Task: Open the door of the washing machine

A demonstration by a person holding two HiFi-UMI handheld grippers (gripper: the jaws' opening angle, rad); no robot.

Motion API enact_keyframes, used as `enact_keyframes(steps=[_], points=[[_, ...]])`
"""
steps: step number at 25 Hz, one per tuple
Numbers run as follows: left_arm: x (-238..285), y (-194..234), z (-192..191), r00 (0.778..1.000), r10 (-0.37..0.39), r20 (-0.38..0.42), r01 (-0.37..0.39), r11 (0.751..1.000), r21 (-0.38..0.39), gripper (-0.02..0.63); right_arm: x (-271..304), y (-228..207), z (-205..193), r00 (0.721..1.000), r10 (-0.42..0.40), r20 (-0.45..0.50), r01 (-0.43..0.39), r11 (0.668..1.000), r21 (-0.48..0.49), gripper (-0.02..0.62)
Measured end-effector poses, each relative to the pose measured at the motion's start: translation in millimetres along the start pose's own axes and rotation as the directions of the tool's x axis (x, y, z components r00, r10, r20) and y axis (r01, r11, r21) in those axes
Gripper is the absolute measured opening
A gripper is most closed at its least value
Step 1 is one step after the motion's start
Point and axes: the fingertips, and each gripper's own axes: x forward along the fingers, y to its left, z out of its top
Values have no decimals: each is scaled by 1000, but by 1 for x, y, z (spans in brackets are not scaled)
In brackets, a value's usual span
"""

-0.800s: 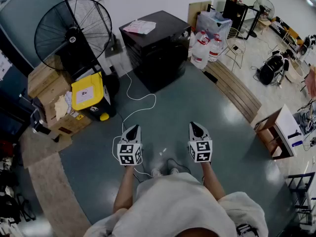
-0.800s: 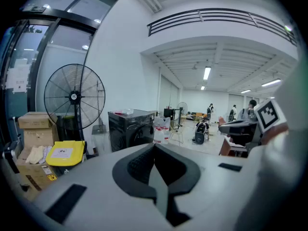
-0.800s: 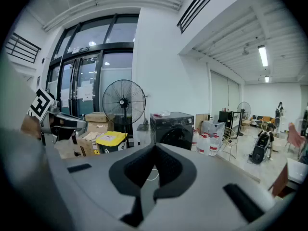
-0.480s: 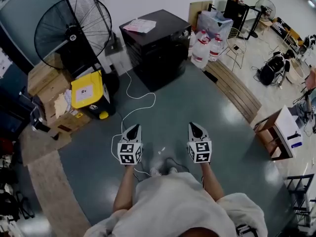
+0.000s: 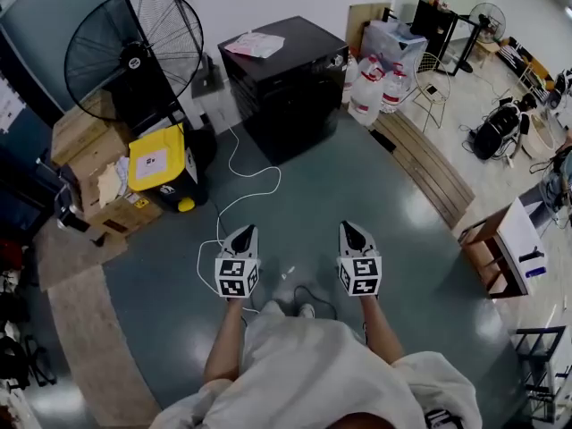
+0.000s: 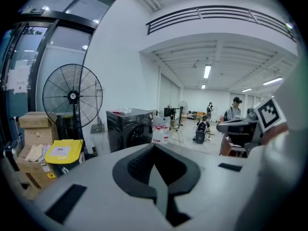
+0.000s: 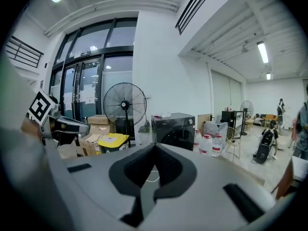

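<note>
The black front-loading washing machine [image 5: 286,83] stands against the far wall with its round door closed; it also shows as the washing machine [image 6: 127,131] in the left gripper view and the washing machine [image 7: 177,128] in the right gripper view. I hold both grippers side by side in front of my body, well short of the machine. My left gripper [image 5: 243,232] is shut and empty, its jaws meeting at the tip [image 6: 155,146]. My right gripper [image 5: 350,228] is likewise shut with nothing in it [image 7: 155,148].
A large black floor fan [image 5: 134,56], a yellow-lidded bin [image 5: 159,164] and cardboard boxes [image 5: 85,141] stand left of the machine. Water bottles [image 5: 371,88] sit at its right. A white cable [image 5: 241,186] snakes over the green floor. A wooden stool [image 5: 496,253] stands at the right.
Both grippers stay shut and side by side. My feet have shifted a little on the floor; the view has barely moved.
</note>
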Motion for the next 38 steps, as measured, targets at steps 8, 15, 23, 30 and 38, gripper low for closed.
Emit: enact_keyframes(steps=[8, 15, 23, 30, 38], points=[[9, 2, -2, 1000, 21, -8, -21, 1000, -1, 8, 14, -6, -8, 999, 20, -30, -21, 1000, -17, -2], [40, 29, -1, 1000, 24, -8, -24, 1000, -9, 8, 52, -8, -4, 999, 21, -36, -22, 999, -33, -2], [130, 70, 29, 999, -36, -11, 36, 999, -5, 8, 138, -28, 18, 998, -8, -55, 6, 999, -47, -2], [213, 118, 72, 997, -81, -14, 81, 997, 0, 8, 223, -51, 53, 997, -47, -65, 44, 998, -46, -2], [291, 175, 97, 992, -119, -33, 118, 993, -4, 8, 312, -63, 77, 992, -81, -92, 77, 996, -46, -2]])
